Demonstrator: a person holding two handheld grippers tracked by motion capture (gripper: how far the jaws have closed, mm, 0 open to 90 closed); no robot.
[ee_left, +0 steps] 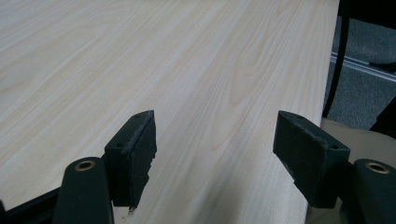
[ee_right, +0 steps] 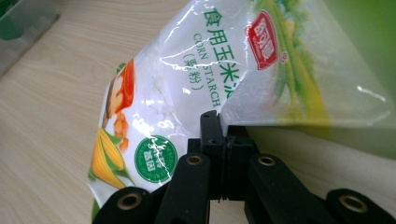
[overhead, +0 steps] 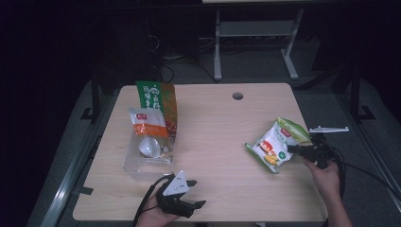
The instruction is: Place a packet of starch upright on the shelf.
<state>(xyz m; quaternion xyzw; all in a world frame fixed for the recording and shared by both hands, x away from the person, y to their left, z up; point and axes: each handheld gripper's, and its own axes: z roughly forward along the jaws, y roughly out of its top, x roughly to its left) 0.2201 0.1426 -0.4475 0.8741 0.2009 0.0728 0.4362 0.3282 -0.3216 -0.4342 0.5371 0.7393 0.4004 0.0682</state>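
Note:
A white and green corn starch bag lies at the right of the wooden table, its right edge lifted. My right gripper comes from the right and is shut on that edge. In the right gripper view the black jaws pinch the lower rim of the bag, which rises above the tabletop. At the table's near edge, left of centre, my left gripper rests open. The left gripper view shows its two pads wide apart over bare wood, with nothing between them.
A clear plastic box stands at the left with an orange and white bag in it and a green and orange bag upright behind. A cable hole sits near the far edge. Dark floor and a metal frame lie beyond.

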